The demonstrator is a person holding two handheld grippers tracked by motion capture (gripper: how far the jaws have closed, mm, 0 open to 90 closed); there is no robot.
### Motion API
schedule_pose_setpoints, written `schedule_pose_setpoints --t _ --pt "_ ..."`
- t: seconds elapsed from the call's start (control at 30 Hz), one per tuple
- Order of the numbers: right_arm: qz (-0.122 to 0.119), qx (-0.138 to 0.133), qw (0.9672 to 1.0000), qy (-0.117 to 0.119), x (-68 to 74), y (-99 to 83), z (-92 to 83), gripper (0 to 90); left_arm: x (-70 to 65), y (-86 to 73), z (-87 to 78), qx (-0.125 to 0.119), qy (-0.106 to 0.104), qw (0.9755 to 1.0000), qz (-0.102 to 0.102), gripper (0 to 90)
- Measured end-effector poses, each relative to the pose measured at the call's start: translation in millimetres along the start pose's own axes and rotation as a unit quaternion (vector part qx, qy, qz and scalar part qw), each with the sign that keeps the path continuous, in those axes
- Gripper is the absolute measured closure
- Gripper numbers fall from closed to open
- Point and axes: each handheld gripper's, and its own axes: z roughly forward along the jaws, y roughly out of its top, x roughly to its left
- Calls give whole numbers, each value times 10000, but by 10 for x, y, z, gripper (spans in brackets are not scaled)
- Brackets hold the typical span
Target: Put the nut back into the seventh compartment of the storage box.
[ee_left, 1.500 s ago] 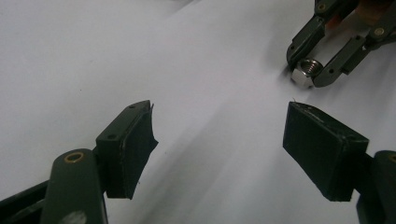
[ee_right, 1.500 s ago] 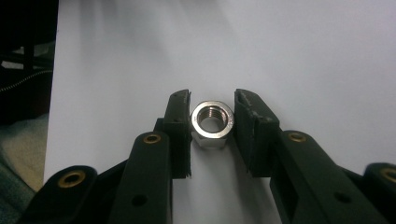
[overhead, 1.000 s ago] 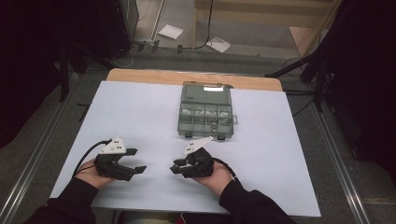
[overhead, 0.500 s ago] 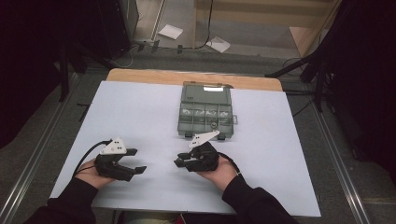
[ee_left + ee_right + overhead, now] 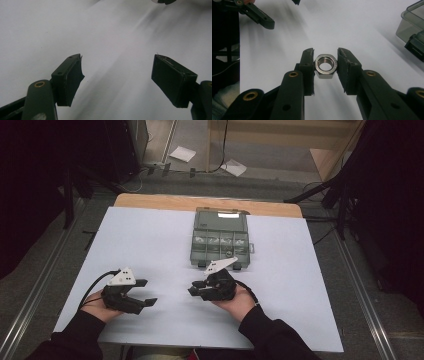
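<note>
- My right claw (image 5: 325,65) grips a steel hex nut (image 5: 325,65) flat to flat, threaded hole facing the camera; both pads press on it.
- In the high view the right claw (image 5: 199,289) sits in my upturned hand just in front of the grey compartment box (image 5: 220,240), tips pointing toward my left claw.
- My left claw (image 5: 117,75) is wide open with nothing between the pads, only white table sheet (image 5: 37,30) under it. In the high view it (image 5: 146,303) rests well apart from the box.
- Step in hand, as I judge it: carry the nut to the box or hand it over to the left; can't settle which.
- Do it well: keep the squeeze steady. The pads hold two opposite flats only, so the nut could pivot or pop out if I loosen.
- Move slowly and low over the sheet, so a dropped nut won't roll far.
- The box lid looks open at the far side, but the high view is dim and small, so I can't tell which compartment holds what.
- If dropping into the box, come over the right cell before opening, with the nut tilted flat.
- Keep the left claw parked and out of the path.
</note>
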Motion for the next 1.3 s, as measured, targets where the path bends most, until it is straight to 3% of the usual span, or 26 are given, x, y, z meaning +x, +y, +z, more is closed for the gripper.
schedule_pose_setpoints --t 0.6,1.3 --pt "194 -167 9996 -148 -157 45 -145 693 7 -4 5 14 0 10000 -21 239" --pt "596 -205 9970 -441 -400 39 -292 693 6 -3 3 9 15 10000 -14 239"
